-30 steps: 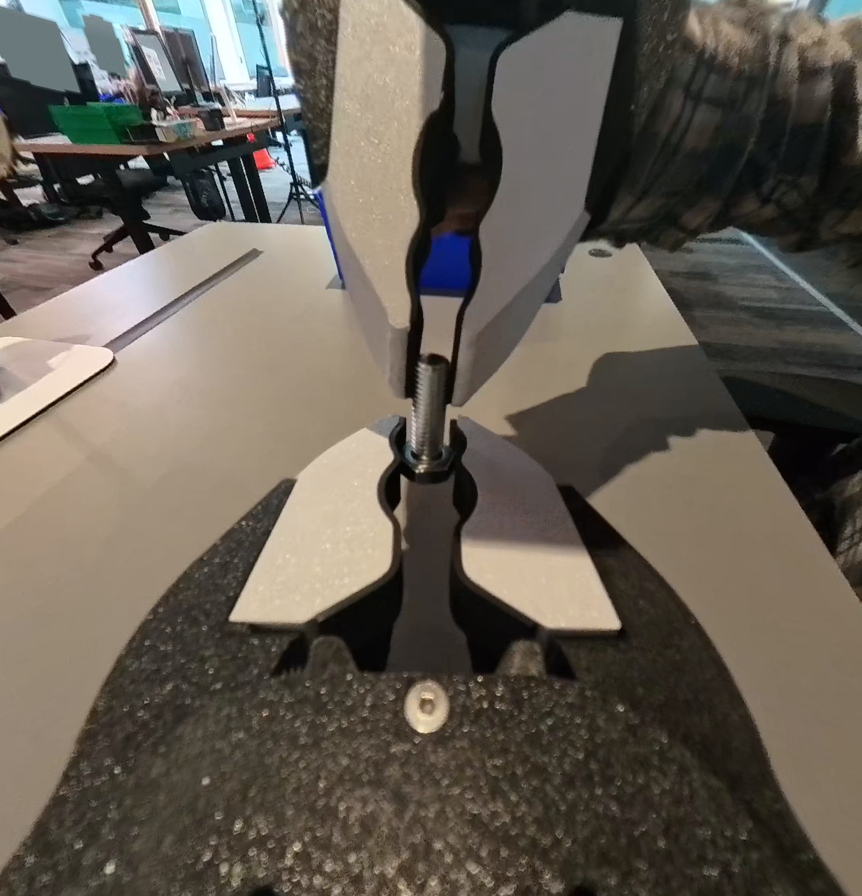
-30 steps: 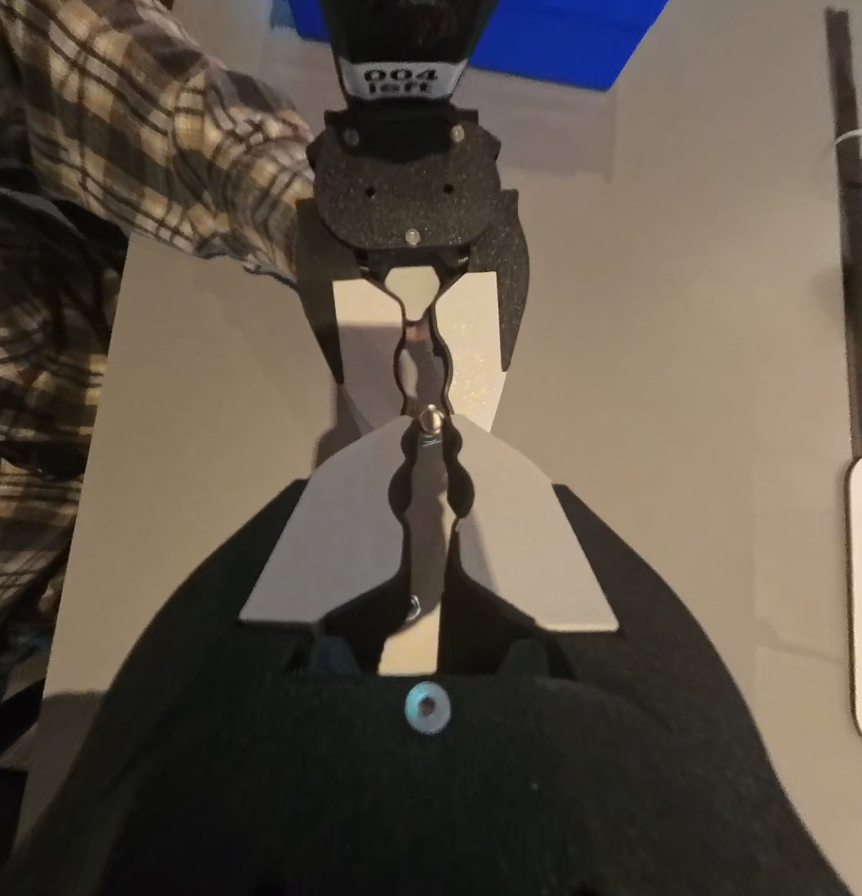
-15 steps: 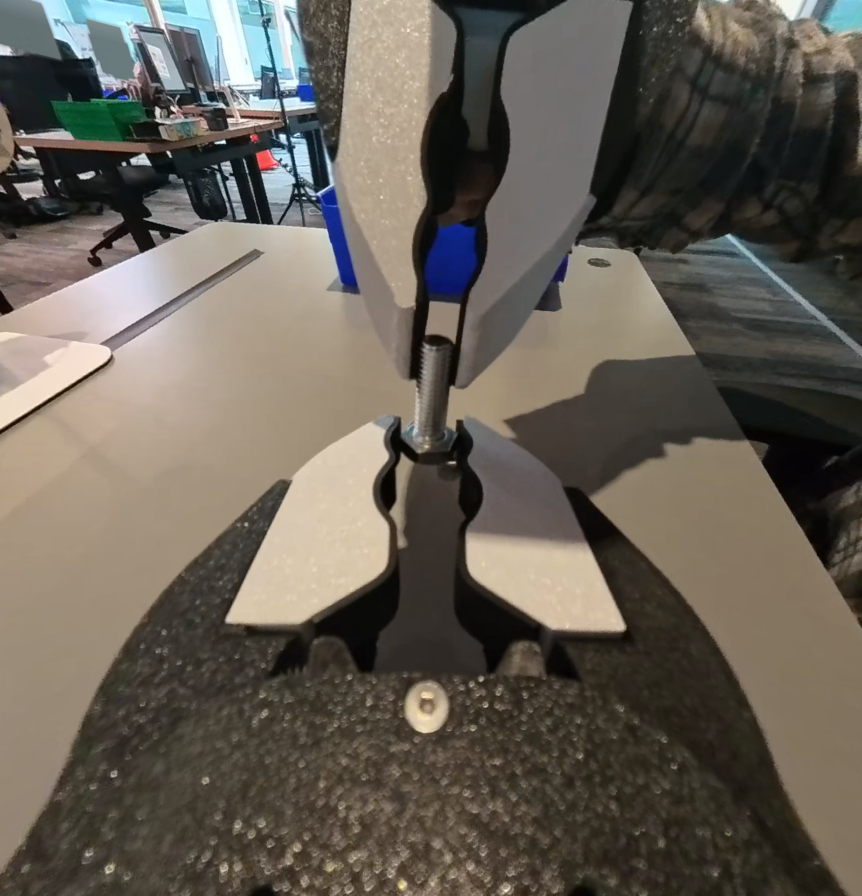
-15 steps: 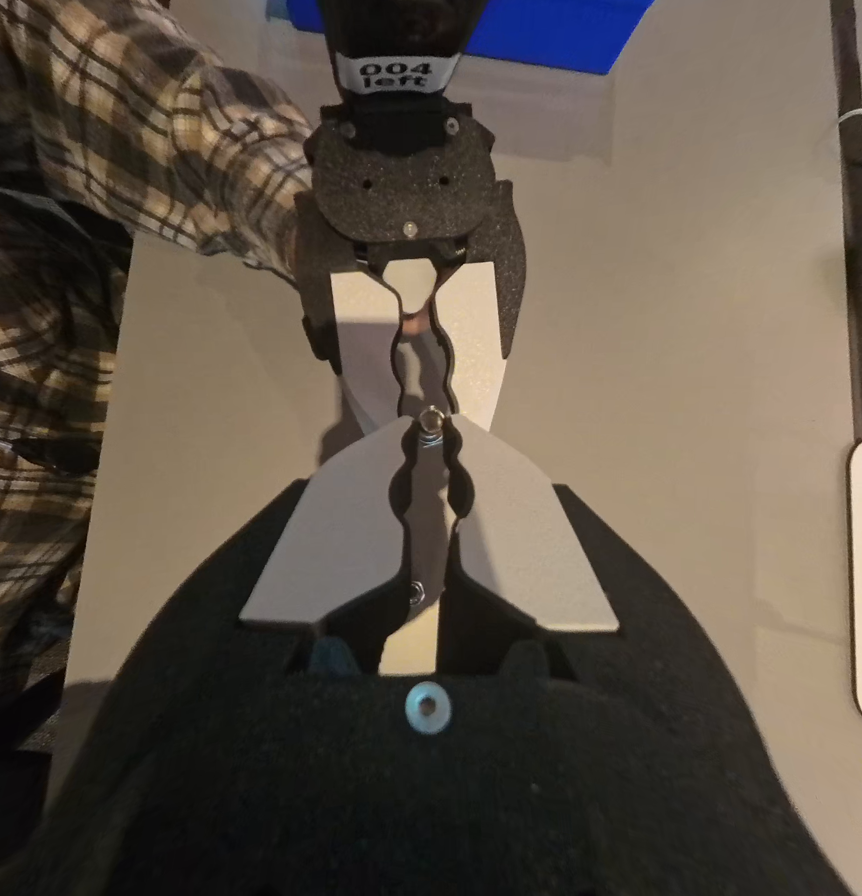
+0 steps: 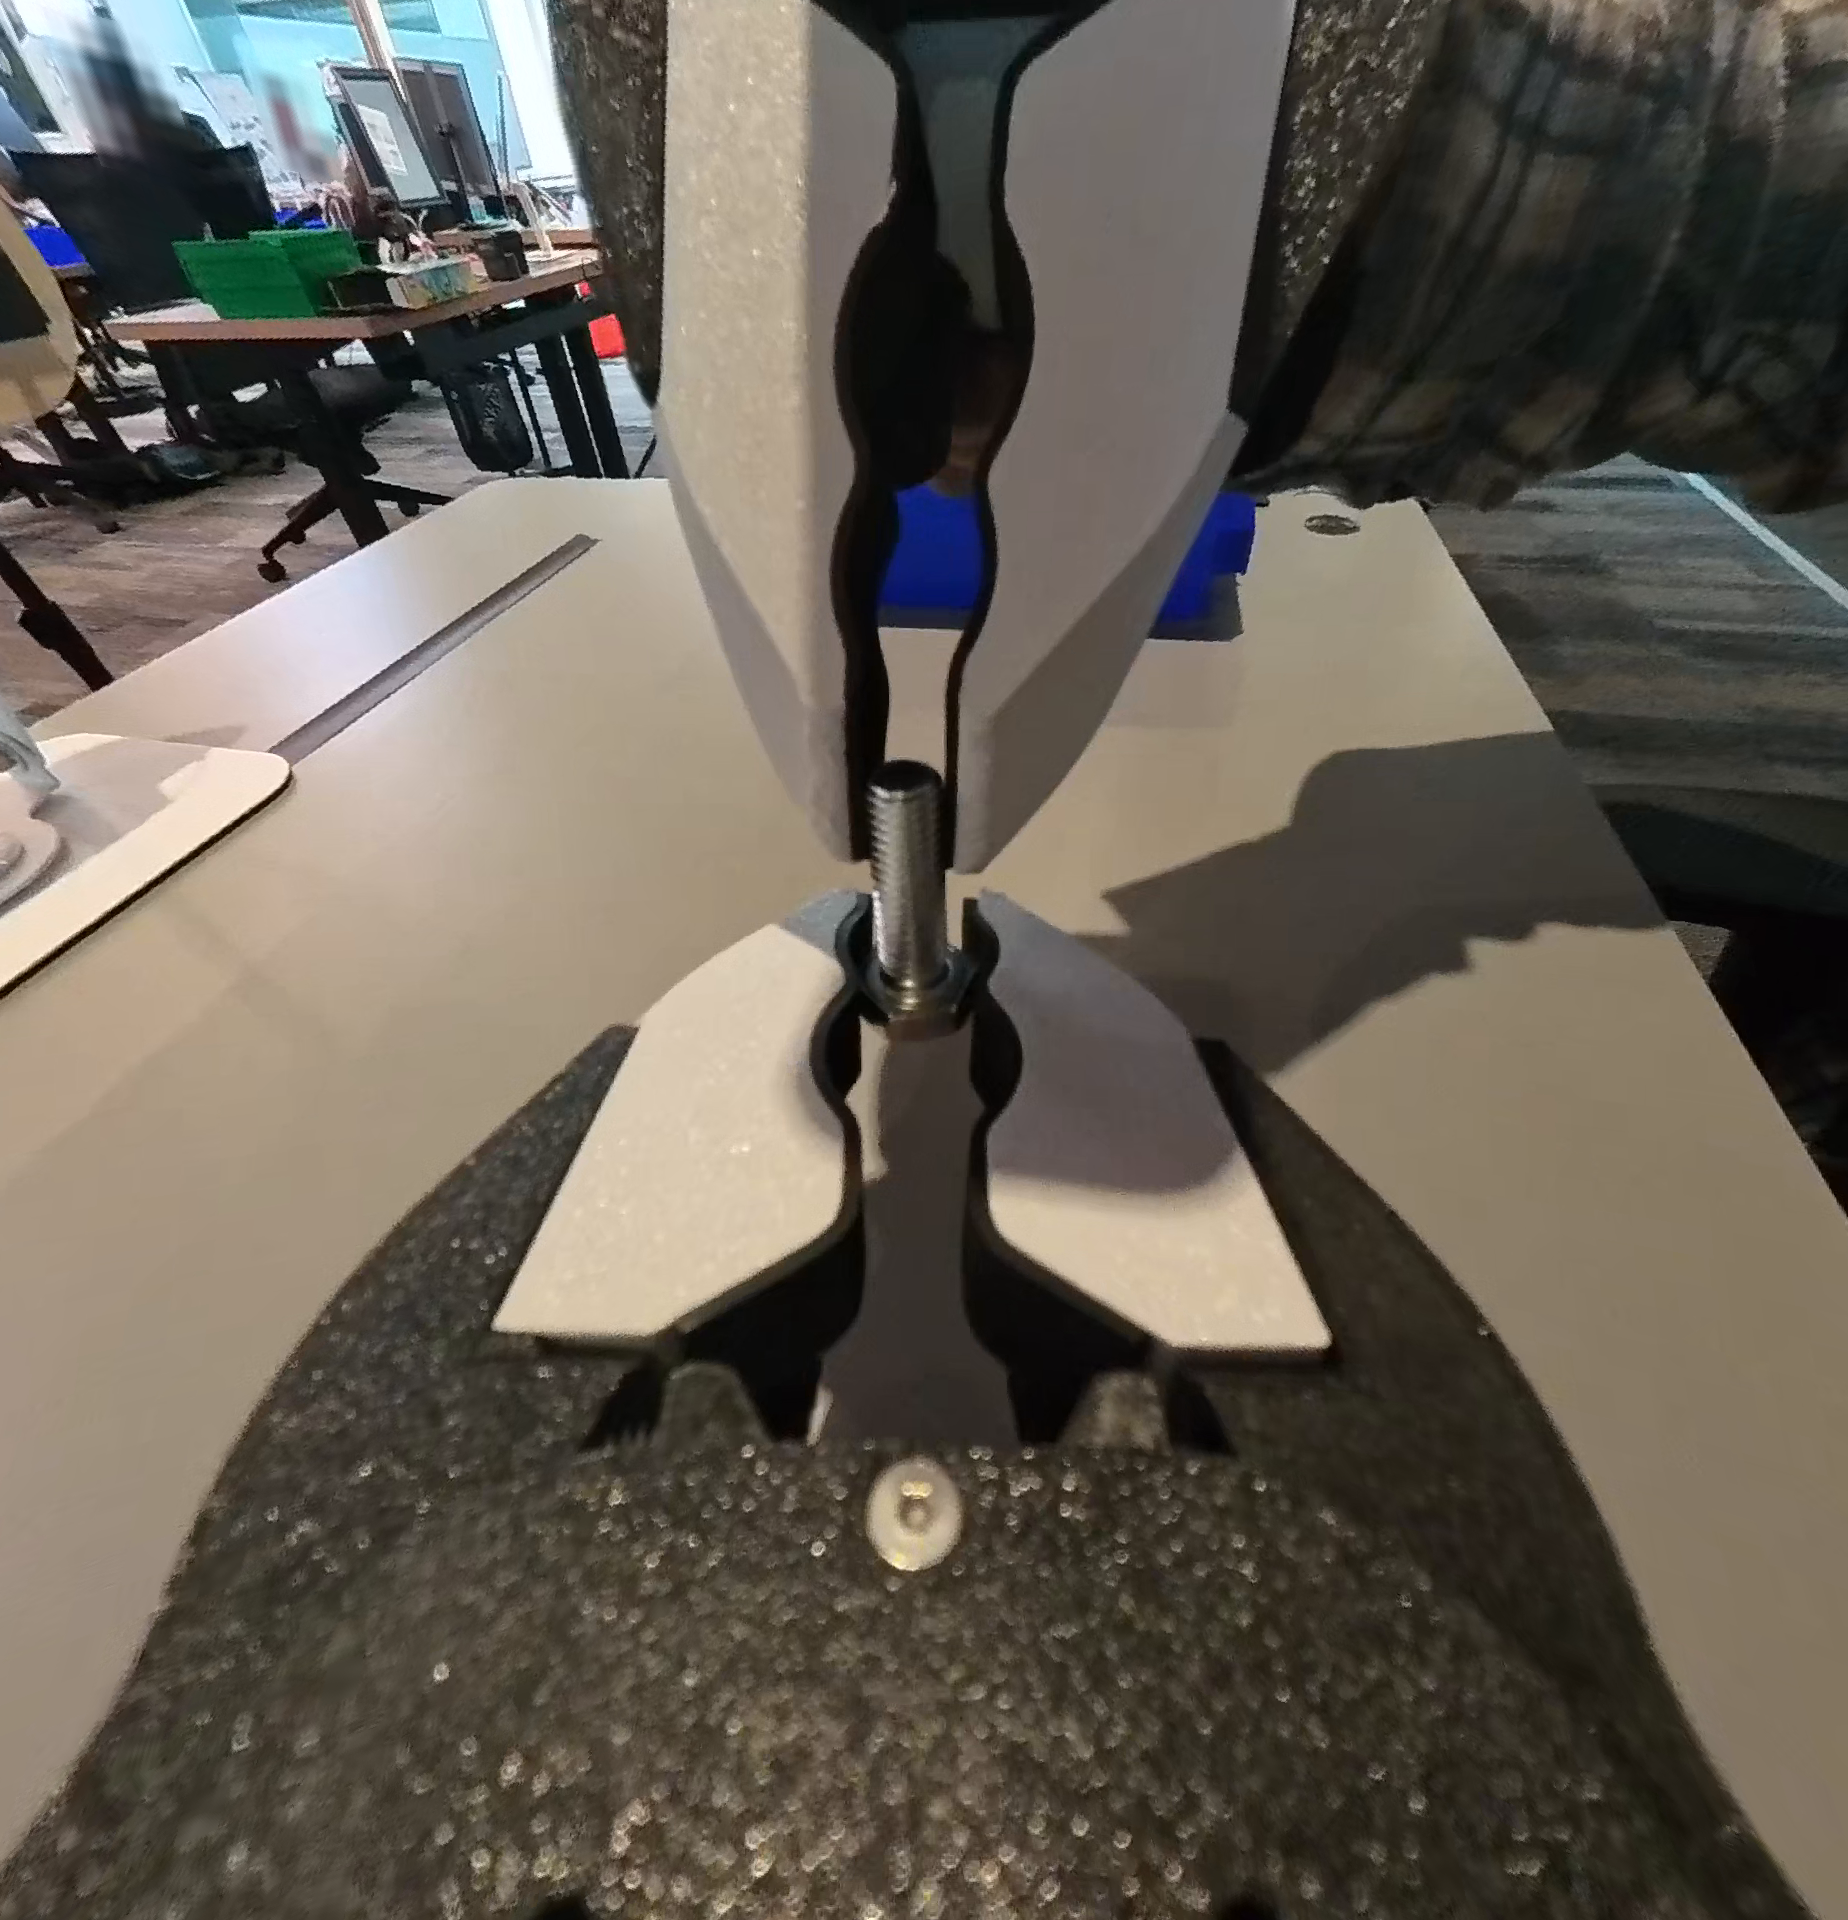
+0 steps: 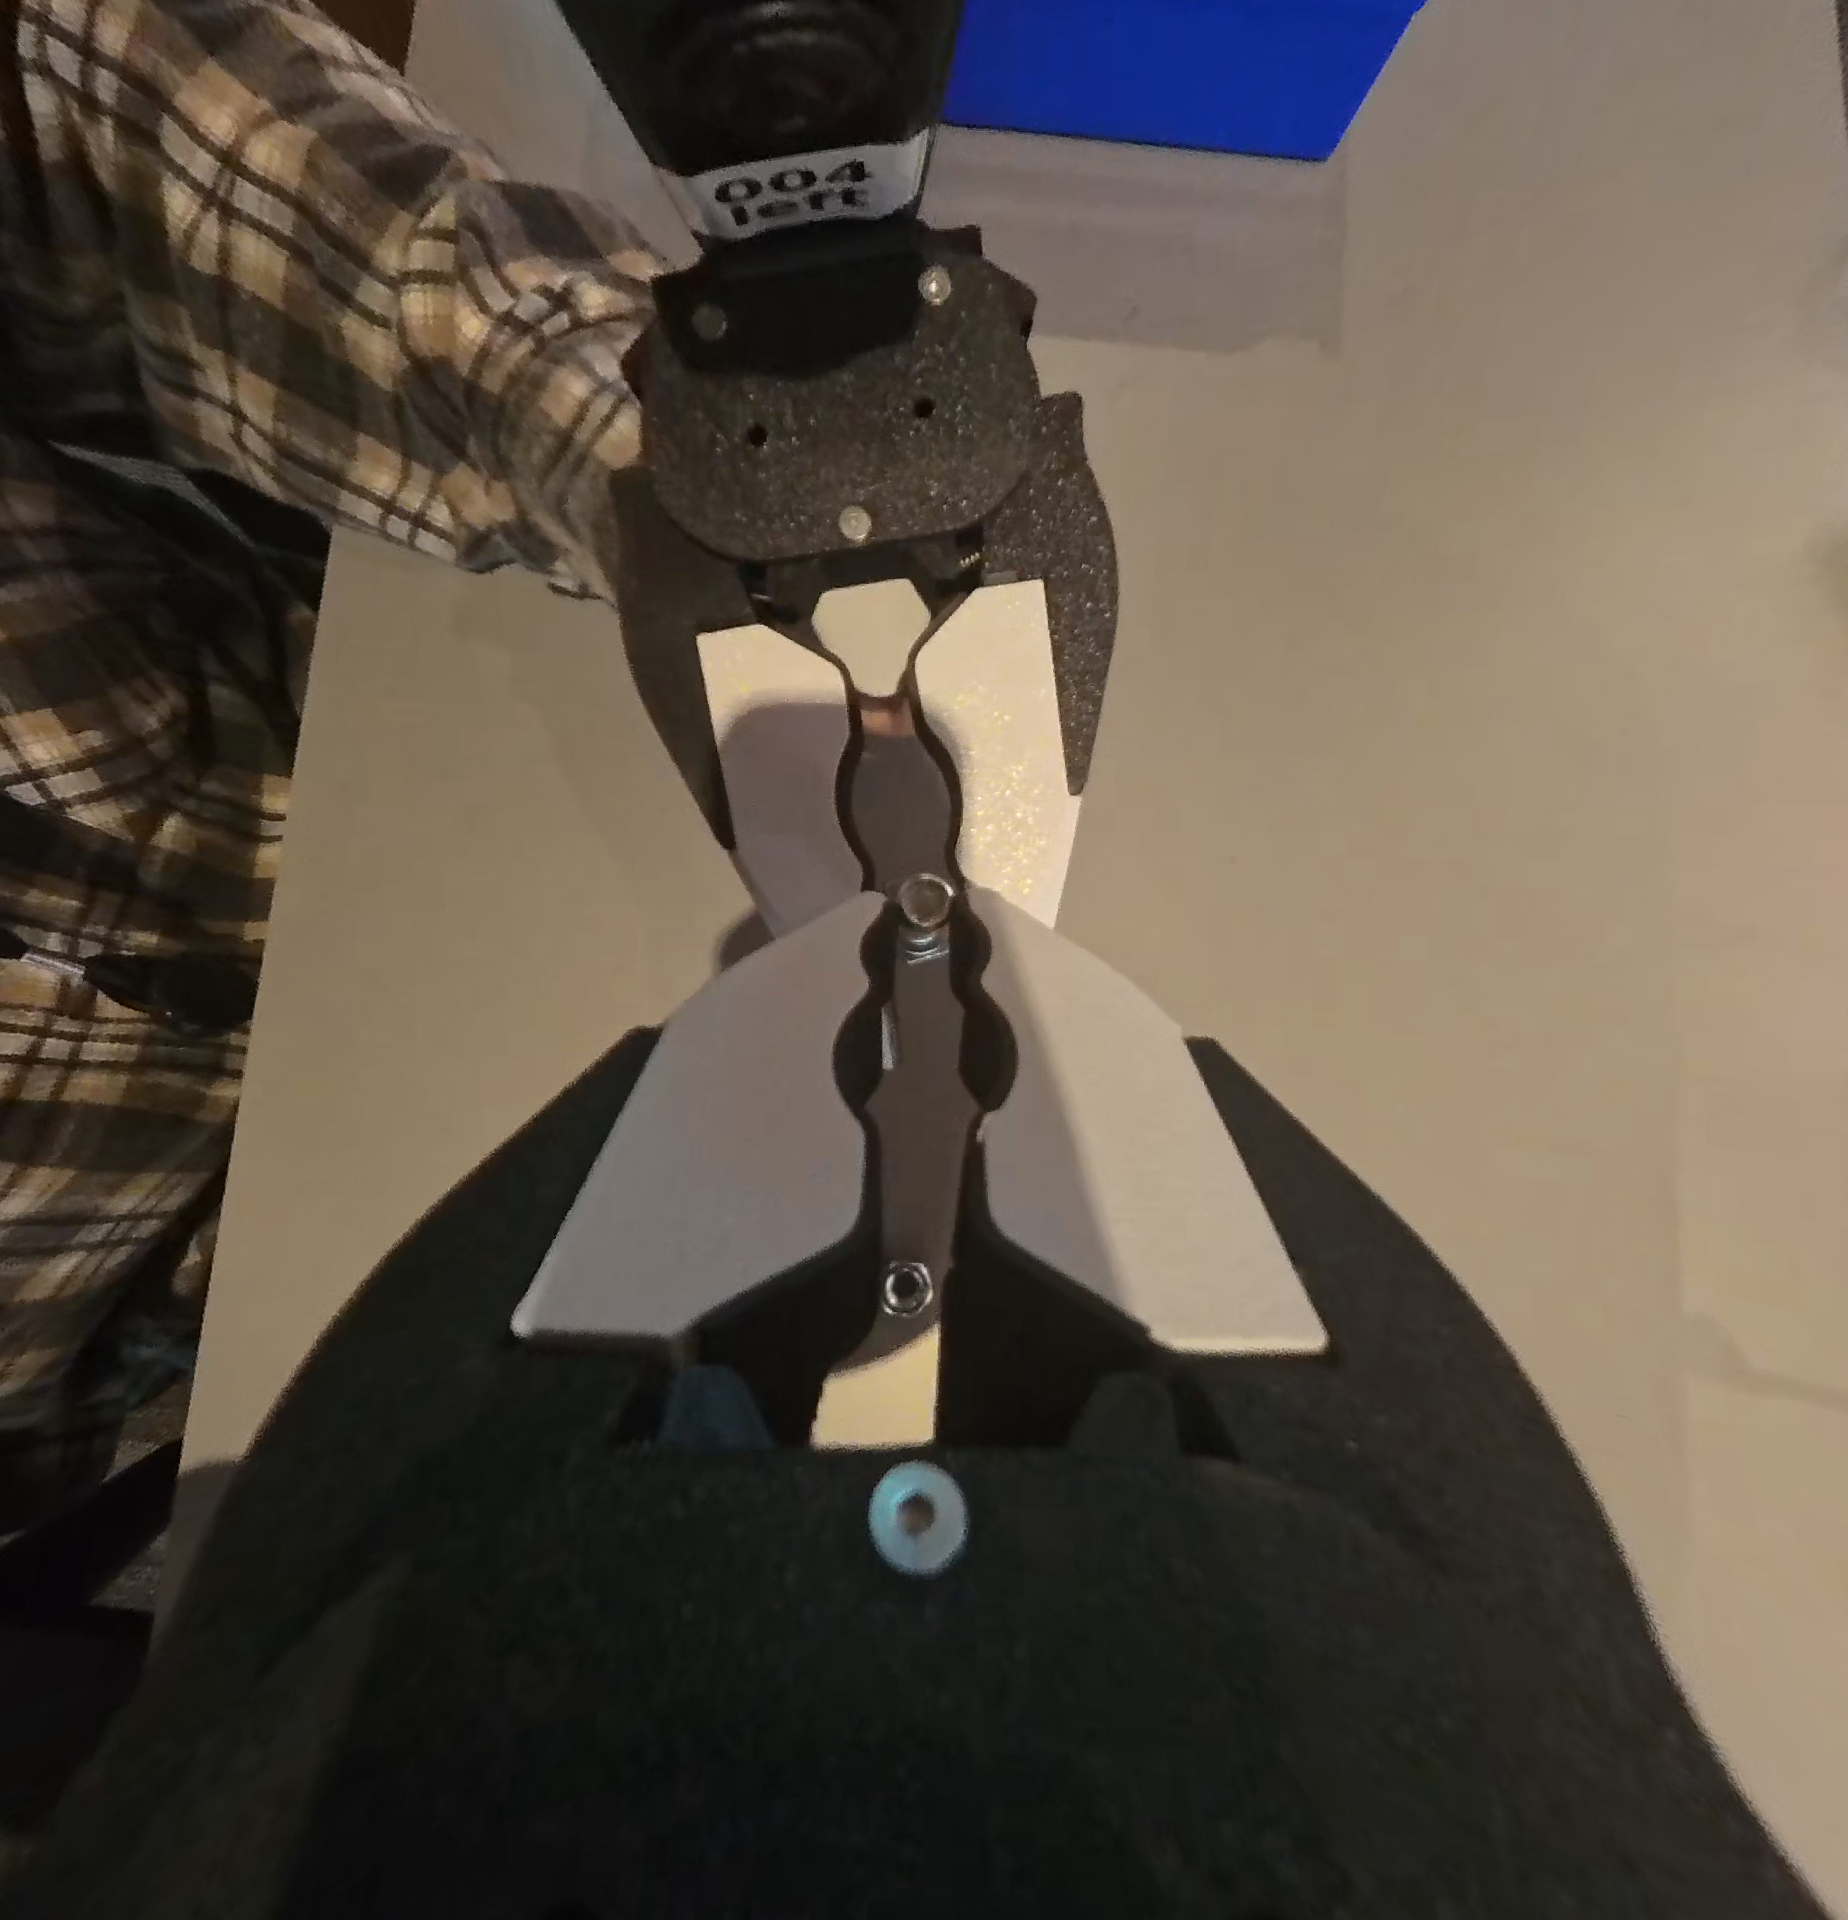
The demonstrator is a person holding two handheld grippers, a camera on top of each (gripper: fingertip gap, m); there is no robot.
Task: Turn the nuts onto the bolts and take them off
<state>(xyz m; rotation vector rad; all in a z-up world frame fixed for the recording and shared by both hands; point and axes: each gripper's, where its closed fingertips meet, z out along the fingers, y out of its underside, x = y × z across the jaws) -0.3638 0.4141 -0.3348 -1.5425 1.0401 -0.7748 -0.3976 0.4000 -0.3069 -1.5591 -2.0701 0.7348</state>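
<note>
Open office behind; pale table (image 5: pixel 400 935) with a blue bin (image 5: pixel 930 551) at its far edge and a white pad (image 5: pixel 120 821) at its left edge.

Left gripper (image 5: pixel 915 935) pinches the nut (image 5: pixel 918 992) flat at its fingertips, held above the table's middle. Bolt (image 5: pixel 902 883) stands upright through the nut, threaded end up. Right gripper (image 5: pixel 904 831) comes from above, fingers narrow around the bolt's top (contact looks likely, not certain).

Probable reason: one tool fixes the nut, the other spins the bolt, axis vertical so both cameras see the threads.

A spare nut (image 6: pixel 904 1294) lies on the table below.

Against half a second ago: right gripper has lowered slightly; the bolt's height in the nut looks about unchanged.
</note>
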